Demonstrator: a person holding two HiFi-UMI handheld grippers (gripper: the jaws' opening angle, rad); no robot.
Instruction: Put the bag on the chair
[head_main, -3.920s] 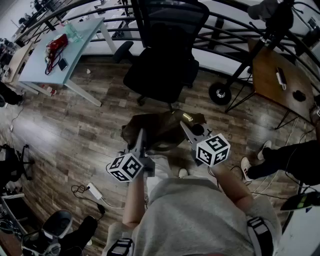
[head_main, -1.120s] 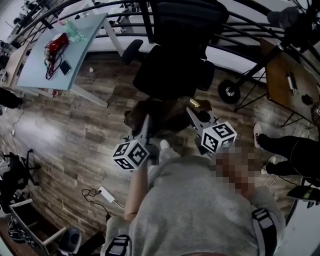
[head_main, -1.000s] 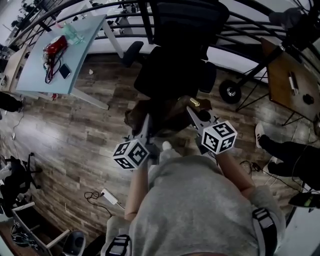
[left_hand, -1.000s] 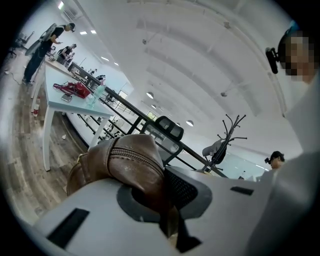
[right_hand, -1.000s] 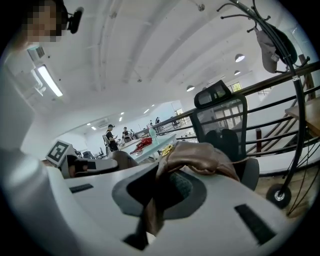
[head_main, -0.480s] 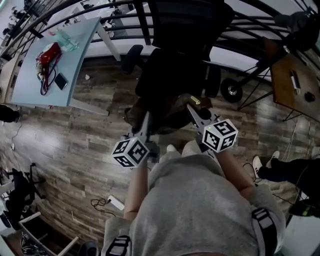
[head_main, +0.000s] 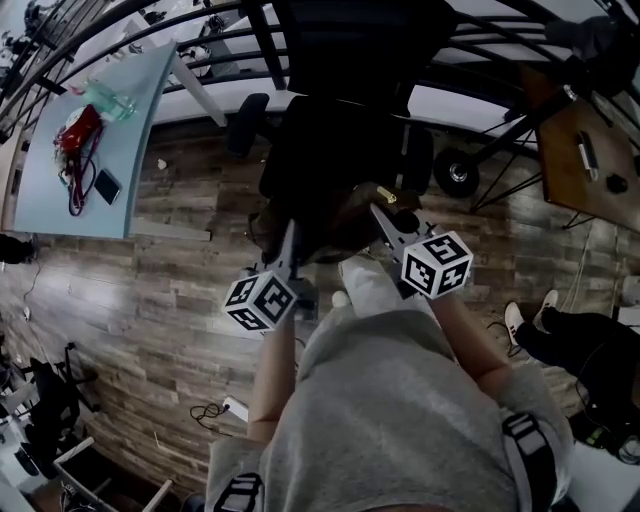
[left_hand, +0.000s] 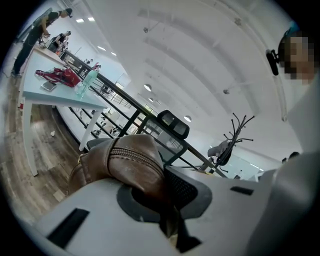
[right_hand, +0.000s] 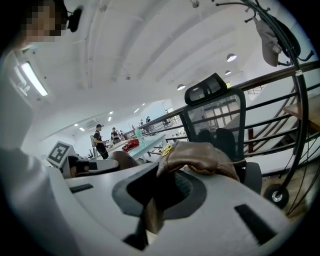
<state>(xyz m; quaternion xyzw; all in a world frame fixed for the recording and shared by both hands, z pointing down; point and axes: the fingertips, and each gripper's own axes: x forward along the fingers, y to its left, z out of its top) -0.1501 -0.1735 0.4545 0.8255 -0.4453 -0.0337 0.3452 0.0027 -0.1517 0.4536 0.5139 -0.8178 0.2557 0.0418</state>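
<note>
A brown leather bag (head_main: 325, 225) hangs between my two grippers, just at the front edge of the black office chair (head_main: 335, 150). My left gripper (head_main: 291, 236) is shut on the bag's left side, with the zipped leather (left_hand: 131, 162) pinched in its jaws. On the bag's right side, beside a gold clasp (head_main: 386, 195), my right gripper (head_main: 383, 216) is shut as well, folded leather (right_hand: 200, 157) caught between its jaws. In the right gripper view the chair's mesh back (right_hand: 216, 117) rises straight ahead. The chair's headrest (left_hand: 173, 123) shows past the bag in the left gripper view.
A light blue table (head_main: 120, 150) with a red pouch (head_main: 72, 135), a phone and a bottle stands at the far left. A black railing (head_main: 480, 55) runs behind the chair. At the right are a wooden table (head_main: 590, 140), a wheel (head_main: 456, 172) and someone's feet (head_main: 520, 320).
The bag and both grippers have come forward to the chair's front edge, and the chair now lies closer. Both grips on the bag are unchanged.
</note>
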